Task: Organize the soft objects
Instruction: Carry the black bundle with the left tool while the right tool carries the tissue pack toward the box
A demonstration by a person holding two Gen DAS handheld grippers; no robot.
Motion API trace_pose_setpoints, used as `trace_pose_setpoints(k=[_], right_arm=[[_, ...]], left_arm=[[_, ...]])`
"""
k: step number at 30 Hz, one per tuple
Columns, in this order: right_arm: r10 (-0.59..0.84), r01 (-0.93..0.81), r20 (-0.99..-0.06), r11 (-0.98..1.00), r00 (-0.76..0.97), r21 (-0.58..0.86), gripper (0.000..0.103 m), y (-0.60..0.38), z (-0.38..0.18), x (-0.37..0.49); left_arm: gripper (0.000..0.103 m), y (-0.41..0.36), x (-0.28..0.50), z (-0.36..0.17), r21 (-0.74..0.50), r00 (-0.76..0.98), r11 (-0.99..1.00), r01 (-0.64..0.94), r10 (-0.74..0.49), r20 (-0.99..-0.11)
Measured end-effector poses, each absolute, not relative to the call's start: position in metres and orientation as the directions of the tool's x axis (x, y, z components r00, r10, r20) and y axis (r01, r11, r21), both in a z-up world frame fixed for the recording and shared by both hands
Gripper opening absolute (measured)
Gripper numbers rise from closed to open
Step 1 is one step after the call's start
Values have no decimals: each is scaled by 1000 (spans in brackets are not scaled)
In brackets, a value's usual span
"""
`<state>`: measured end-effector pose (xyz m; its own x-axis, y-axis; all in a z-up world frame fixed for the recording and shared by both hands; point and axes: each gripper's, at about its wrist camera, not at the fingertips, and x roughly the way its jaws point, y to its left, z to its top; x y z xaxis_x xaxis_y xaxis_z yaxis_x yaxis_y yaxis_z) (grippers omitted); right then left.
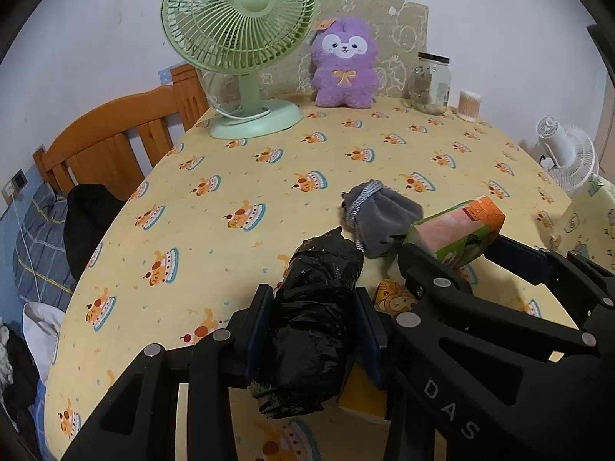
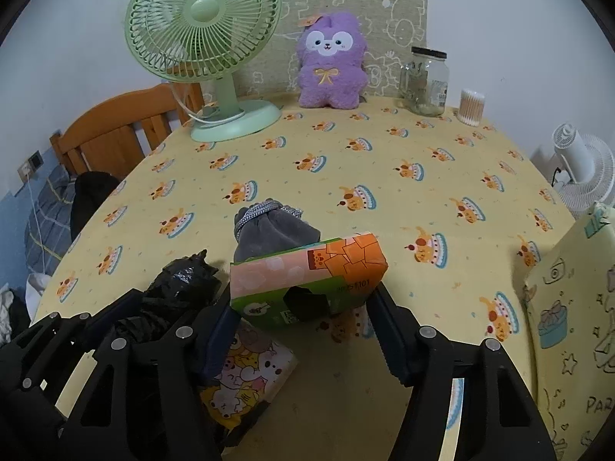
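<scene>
My left gripper (image 1: 313,330) is shut on a roll of black plastic bags (image 1: 313,307) and holds it just above the table; the roll also shows in the right wrist view (image 2: 180,288). My right gripper (image 2: 307,319) is shut on a green, pink and orange tissue pack (image 2: 307,280), lifted off the table, also seen in the left wrist view (image 1: 457,230). A grey drawstring pouch (image 2: 273,230) lies just beyond both. A cartoon-print tissue pack (image 2: 246,376) lies on the table under the grippers. A purple plush toy (image 2: 330,61) sits at the back.
A green desk fan (image 2: 203,38) stands back left. A glass jar (image 2: 424,80) and a cotton swab tub (image 2: 471,107) stand back right. A white fan (image 2: 584,169) and a yellow printed cushion (image 2: 569,307) are at the right. A wooden chair (image 2: 115,130) is at the left edge.
</scene>
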<state>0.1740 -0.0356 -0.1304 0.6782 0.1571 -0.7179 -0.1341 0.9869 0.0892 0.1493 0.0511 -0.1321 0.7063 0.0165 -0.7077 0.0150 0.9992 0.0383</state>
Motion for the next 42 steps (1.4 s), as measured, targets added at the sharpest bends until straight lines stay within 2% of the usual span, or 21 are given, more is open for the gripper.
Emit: trace_pose_setpoints(k=[42], right_arm=[[92,-76,-550,996,830,53,68,-82,-24,86]], left_arm=[[42,8,71,-37,24,845,994,108,-79,-528]])
